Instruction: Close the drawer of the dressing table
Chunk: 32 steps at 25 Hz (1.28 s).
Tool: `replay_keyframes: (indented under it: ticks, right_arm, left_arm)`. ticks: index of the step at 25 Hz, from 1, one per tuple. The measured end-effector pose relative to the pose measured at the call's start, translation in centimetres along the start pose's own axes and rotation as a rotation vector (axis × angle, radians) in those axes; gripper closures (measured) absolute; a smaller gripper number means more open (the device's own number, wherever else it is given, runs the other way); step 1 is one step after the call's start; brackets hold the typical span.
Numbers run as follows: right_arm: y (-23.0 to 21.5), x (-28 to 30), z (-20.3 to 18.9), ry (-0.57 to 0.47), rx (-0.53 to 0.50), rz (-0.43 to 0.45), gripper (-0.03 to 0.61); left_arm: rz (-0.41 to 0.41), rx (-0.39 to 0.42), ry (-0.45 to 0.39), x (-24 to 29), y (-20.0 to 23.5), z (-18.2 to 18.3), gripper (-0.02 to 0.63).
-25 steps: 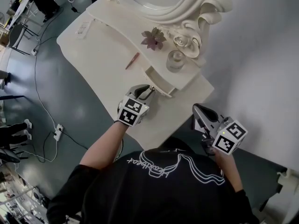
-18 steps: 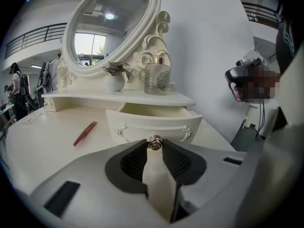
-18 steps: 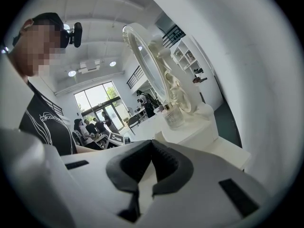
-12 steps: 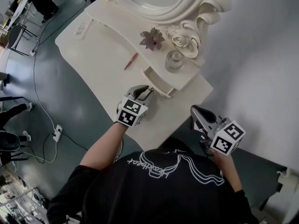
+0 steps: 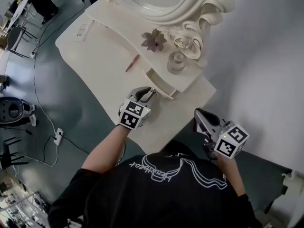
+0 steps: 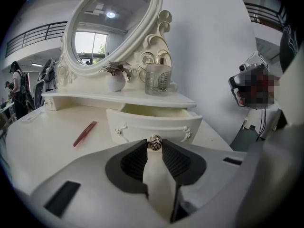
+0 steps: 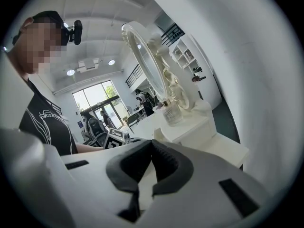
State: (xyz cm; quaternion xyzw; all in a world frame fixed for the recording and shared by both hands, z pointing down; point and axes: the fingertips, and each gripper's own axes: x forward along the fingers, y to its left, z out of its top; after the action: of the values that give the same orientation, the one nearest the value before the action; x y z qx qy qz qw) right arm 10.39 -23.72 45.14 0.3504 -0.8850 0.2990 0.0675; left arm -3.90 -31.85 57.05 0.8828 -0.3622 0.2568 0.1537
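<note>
The cream dressing table (image 5: 109, 75) has a small drawer (image 5: 160, 83) under its raised shelf, pulled partly out. My left gripper (image 5: 151, 93) is at the drawer front, and its pads are shut on the small metal knob (image 6: 154, 144). In the left gripper view the curved drawer front (image 6: 152, 123) lies just beyond the knob, with the open cavity behind it. My right gripper (image 5: 199, 116) hangs off the table's right corner, apart from the drawer. In the right gripper view the right gripper (image 7: 152, 144) has its pad tips touching with nothing between them.
On the shelf stand a glass bottle (image 5: 177, 61) and a dried flower in a vase (image 5: 155, 39), in front of the ornate mirror (image 5: 190, 8). A red stick (image 5: 134, 62) lies on the tabletop. A white wall (image 5: 266, 70) is at the right, and cables (image 5: 59, 134) run across the floor.
</note>
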Motion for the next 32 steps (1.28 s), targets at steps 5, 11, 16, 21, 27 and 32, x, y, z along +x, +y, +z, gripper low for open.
replay_keyframes:
  ticks: [5, 11, 16, 21, 27, 32]
  right_arm:
    - [-0.1, -0.2, -0.1, -0.001, 0.003, -0.007, 0.574]
    - [-0.6, -0.6, -0.1, -0.007, 0.008, -0.021, 0.574]
    - [-1.0, -1.0, -0.2, -0.005, 0.015, -0.033, 0.574]
    - [-1.4, -1.2, -0.1, -0.005, 0.019, -0.037, 0.574]
    - [-1.6, -1.3, 0.0, -0.006, 0.020, -0.040, 0.574]
    - [-2.0, -1.6, 0.0, -0.004, 0.027, -0.051, 0.574]
  left_arm:
    - [-0.007, -0.013, 0.007, 0.4, -0.1, 0.1, 0.514]
    - [-0.009, -0.016, 0.002, 1.3, 0.1, 0.7, 0.514]
    - [-0.005, -0.012, -0.014, 2.1, 0.2, 1.4, 0.514]
    - [-0.014, -0.010, 0.003, 2.7, 0.1, 1.7, 0.514]
    - [-0.013, -0.005, -0.001, 3.5, 0.2, 2.2, 0.514]
    - [-0.019, -0.001, -0.003, 4.1, 0.2, 2.6, 0.514]
